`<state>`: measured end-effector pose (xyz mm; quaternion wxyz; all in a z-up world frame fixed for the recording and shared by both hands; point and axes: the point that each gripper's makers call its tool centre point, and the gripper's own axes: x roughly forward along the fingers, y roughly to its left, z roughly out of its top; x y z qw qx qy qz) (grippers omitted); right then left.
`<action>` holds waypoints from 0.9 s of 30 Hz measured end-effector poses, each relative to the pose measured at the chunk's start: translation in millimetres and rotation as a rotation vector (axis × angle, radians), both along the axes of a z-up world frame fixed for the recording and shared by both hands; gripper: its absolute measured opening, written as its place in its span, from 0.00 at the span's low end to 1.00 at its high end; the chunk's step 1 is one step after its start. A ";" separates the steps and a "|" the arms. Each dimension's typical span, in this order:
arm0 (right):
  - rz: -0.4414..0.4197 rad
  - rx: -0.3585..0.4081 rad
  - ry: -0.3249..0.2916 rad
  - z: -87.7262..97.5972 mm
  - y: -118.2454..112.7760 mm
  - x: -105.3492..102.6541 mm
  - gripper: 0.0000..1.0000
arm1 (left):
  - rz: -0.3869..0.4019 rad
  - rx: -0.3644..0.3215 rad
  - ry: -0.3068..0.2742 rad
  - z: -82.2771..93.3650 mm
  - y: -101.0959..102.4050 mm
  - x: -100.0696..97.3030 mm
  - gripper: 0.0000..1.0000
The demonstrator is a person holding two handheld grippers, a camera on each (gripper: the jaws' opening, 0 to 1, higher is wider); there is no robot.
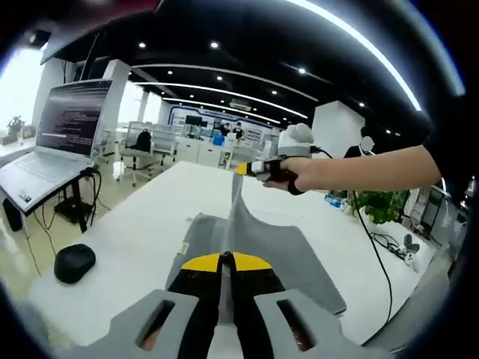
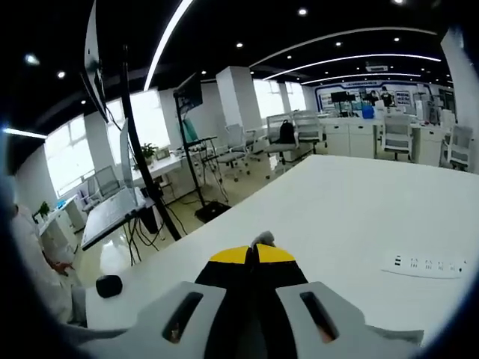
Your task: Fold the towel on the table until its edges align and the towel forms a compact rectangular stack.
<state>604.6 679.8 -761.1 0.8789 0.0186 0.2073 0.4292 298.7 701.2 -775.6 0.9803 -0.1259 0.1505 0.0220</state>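
Note:
A grey towel [image 1: 273, 250] lies on the white table [image 1: 142, 224] in the left gripper view, one edge pulled up into a taut ridge. My left gripper [image 1: 227, 262] is shut on the near corner of that edge. The right gripper [image 1: 251, 169], held by a person's hand, is shut on the far corner, lifted above the table. In the right gripper view my right gripper [image 2: 254, 250] is shut, with a small bit of grey towel [image 2: 263, 238] poking out at its yellow tips, above the table [image 2: 352, 217].
A black mouse [image 1: 74, 262] sits on the table's left side, also seen as the mouse [image 2: 108, 285]. An open laptop [image 1: 52, 142] stands on a stand at left. A white power strip [image 2: 426, 264] lies on the table. Office desks and chairs fill the background.

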 end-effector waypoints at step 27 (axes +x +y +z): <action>0.049 -0.106 0.036 -121.1 69.6 13.1 0.01 | 0.173 -0.122 0.196 -111.3 42.0 2.6 0.04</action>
